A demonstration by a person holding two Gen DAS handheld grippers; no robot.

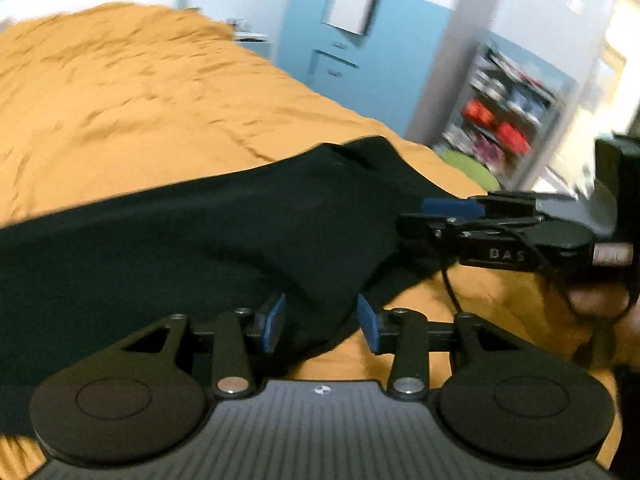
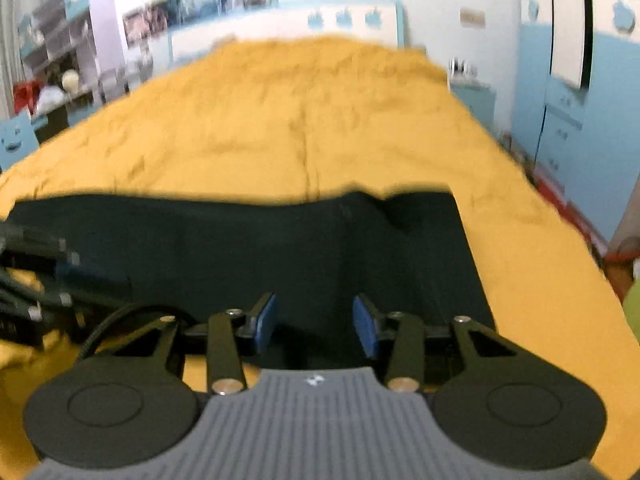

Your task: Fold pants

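Blue-padded fingers of my left gripper [image 1: 321,322] stand half apart, straddling a fold of the black pants [image 1: 192,240] without pinching it. My right gripper [image 2: 315,322] is likewise half open, holding nothing. Those pants lie doubled across the orange bedspread [image 2: 304,120]. I judge one fold done; next I need a fresh grasp on one end.

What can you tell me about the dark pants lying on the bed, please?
The pants are dark, soft fabric, spread in a long band across the orange bedspread, with rumpled folds near one end. Their near edge lies between the blue pads of both the left gripper and right gripper, whose jaws stand apart, not pinching.
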